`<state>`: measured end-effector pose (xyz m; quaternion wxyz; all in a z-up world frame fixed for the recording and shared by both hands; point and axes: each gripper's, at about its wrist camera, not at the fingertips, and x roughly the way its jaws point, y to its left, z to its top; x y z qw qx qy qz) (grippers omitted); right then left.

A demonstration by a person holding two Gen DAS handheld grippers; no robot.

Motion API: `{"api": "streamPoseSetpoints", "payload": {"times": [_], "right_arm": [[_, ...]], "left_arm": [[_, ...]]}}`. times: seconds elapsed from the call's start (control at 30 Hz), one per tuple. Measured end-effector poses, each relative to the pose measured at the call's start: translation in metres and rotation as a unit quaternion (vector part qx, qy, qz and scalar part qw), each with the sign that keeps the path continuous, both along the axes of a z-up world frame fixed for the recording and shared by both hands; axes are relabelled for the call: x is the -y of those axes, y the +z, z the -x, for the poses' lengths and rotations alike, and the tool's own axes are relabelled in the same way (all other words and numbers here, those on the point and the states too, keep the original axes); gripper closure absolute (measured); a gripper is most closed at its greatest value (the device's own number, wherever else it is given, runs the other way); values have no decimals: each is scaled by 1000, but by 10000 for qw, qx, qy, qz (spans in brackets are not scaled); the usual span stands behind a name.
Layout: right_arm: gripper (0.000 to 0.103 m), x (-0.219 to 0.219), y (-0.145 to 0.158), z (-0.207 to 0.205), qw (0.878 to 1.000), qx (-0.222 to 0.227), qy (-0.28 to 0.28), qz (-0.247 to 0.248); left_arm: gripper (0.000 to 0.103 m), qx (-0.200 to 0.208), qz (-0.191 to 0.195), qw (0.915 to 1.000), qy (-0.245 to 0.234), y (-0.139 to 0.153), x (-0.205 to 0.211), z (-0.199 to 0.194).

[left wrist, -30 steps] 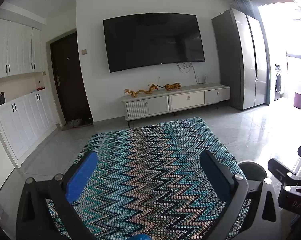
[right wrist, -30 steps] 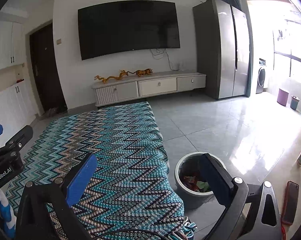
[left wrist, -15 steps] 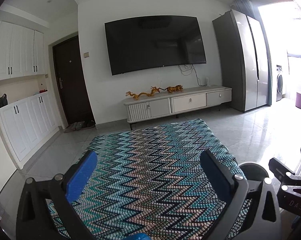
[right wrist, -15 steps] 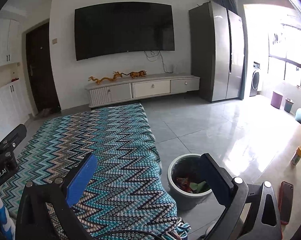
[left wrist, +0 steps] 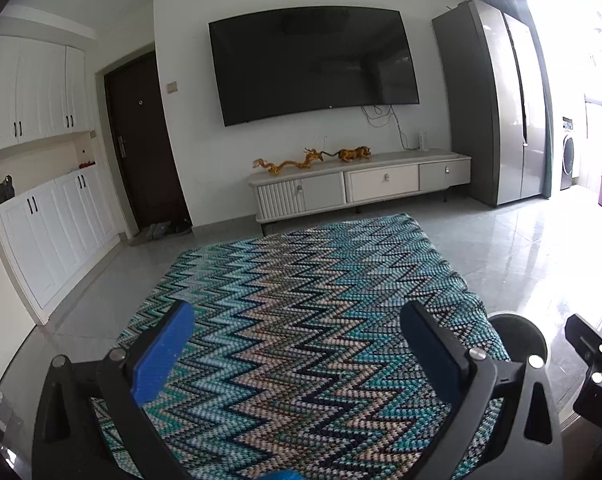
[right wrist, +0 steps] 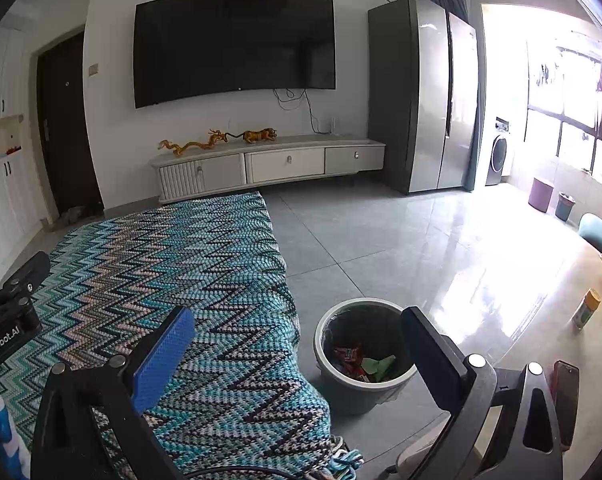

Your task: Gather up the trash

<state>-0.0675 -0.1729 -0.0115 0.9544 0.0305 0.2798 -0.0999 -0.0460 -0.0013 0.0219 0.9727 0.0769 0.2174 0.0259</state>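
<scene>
Living-room floor, grey glossy tile. Left claw and right claw both spread wide, empty, above the teal zigzag knitted blanket. Round grey trash bin sits just right of the blanket edge, with red and green wrappers inside. No loose trash visible nearby; collecting looks near done. Next: scan for leftovers. Beyond: white TV cabinet.

Both grippers slightly higher, tilted up
</scene>
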Motion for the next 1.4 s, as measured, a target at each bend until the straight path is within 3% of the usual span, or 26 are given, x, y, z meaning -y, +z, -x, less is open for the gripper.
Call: {"api": "streamPoseSetpoints", "payload": {"times": [0.33, 0.7, 1.13, 1.4], "right_arm": [[0, 22, -6, -21, 9978, -130, 376, -524], [0, 28, -20, -39, 9935, -292, 703, -846], [0, 81, -16, -35, 9975, -174, -264, -636], [0, 99, -20, -36, 9964, -269, -528, -608]], "left_arm": [[0, -279, 115, 9995, -16, 1, 11, -23], [0, -461, -82, 9989, 95, -3, 22, -41], [0, -575, -134, 9972, -458, -11, 61, -55], [0, -618, -162, 9948, -796, -17, 83, -65]]}}
